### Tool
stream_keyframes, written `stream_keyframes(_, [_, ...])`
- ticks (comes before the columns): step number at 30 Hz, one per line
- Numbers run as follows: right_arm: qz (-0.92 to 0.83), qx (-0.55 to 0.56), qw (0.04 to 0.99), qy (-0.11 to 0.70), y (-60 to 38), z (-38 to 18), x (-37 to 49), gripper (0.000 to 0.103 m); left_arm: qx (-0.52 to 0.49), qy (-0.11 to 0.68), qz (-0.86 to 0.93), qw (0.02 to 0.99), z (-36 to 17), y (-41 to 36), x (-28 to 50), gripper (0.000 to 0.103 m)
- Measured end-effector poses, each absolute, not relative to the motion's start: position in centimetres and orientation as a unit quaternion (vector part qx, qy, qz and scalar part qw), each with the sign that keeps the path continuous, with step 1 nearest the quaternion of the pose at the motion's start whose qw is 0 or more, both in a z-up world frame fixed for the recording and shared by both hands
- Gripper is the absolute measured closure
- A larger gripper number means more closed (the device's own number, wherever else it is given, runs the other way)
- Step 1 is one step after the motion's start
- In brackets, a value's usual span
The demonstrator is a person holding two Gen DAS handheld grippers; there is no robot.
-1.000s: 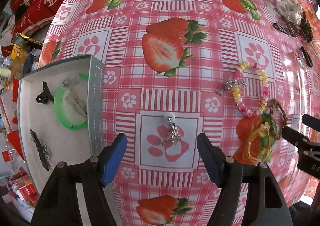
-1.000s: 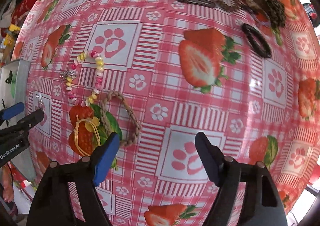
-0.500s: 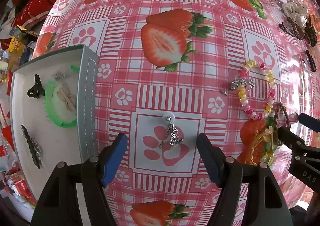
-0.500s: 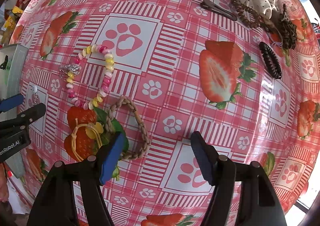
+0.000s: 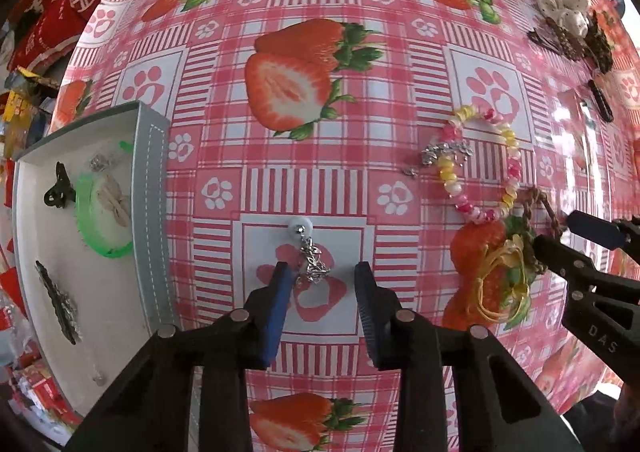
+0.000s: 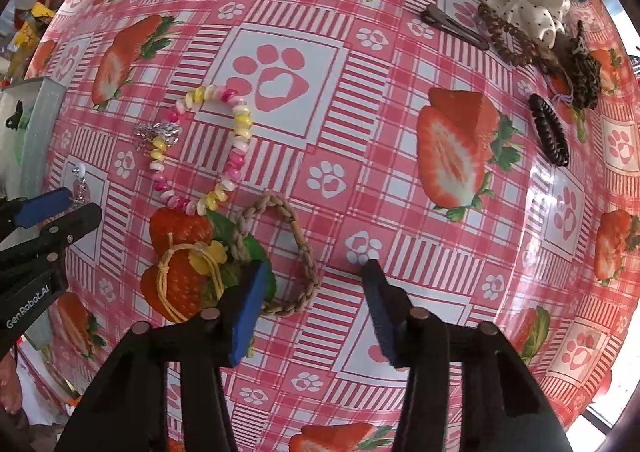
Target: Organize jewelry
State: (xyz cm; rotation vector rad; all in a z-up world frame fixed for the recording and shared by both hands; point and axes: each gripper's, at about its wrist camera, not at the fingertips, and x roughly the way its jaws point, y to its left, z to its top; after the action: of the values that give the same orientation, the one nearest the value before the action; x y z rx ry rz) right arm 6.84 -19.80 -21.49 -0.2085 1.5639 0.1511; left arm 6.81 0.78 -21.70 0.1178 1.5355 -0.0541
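A silver drop earring [image 5: 309,254] with a white stud lies on the strawberry tablecloth. My left gripper [image 5: 322,276] is open, its tips on either side of the earring's lower end. My right gripper [image 6: 316,272] is open over a braided tan bracelet [image 6: 294,248], its left finger beside the loop. A yellow cord bracelet [image 6: 188,272] and a pink-and-yellow bead bracelet [image 6: 208,148] with a silver charm lie just left. The grey tray [image 5: 154,212] at the left holds a green ring [image 5: 94,220], a black claw clip and other pieces.
At the far right lie a white dotted scrunchie [image 6: 528,8], brown coil hair ties [image 6: 508,40], a dark hair clip [image 6: 452,26] and a black coil tie [image 6: 550,130]. Red bags and clutter lie beyond the table's left edge.
My left gripper has moved forward and narrowed around the earring. My right gripper has moved forward and left to the braided bracelet.
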Motion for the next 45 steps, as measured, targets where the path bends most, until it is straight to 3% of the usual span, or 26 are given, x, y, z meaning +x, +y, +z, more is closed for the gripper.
stream_keyframes(2, [0.070, -0.095, 0.702, 0.702, -19.6, -21.3, 6.6, 0.060, 0.053, 0.695, -0.029, 0.716, -21.6, 0.4, 6.6, 0.085])
stream_keyframes(9, [0.062, -0.081, 0.705, 0.702, -19.8, -21.0, 6.6, 0.091, 0.049, 0.694, -0.040, 0.718, -21.2, 0.5, 5.7, 0.086])
stream_keyframes(22, [0.066, 0.028, 0.706, 0.705, -23.1, -19.3, 6.0, 0.094, 0.032, 0.678, -0.055, 0.732, -17.6, 2.2, 4.2, 0.086])
stream_keyframes(31, [0.058, 0.042, 0.718, 0.692, -23.8, -17.4, 5.6, 0.094, 0.020, 0.666, -0.065, 0.743, -14.4, 4.2, 2.4, 0.086])
stream_keyframes(32, [0.056, 0.040, 0.719, 0.692, -24.2, -17.6, 5.8, 0.093, 0.020, 0.666, -0.065, 0.743, -14.0, 4.7, 2.2, 0.086])
stream_keyframes(34, [0.054, 0.036, 0.715, 0.696, -23.8, -18.2, 6.1, 0.083, 0.019, 0.666, -0.064, 0.743, -13.7, 5.3, 1.8, 0.086])
stream_keyframes(36, [0.052, 0.022, 0.715, 0.697, -23.3, -19.2, 6.2, 0.036, 0.020, 0.667, -0.062, 0.742, -14.1, 5.1, 1.8, 0.086])
stream_keyframes(40, [0.057, 0.000, 0.714, 0.698, -22.5, -20.0, 6.1, 0.035, 0.022, 0.670, -0.059, 0.740, -14.8, 4.7, 1.7, 0.086])
stream_keyframes(45, [0.050, -0.028, 0.710, 0.702, -22.0, -21.3, 5.9, 0.045, 0.026, 0.674, -0.039, 0.737, -16.0, 4.4, 2.4, 0.086])
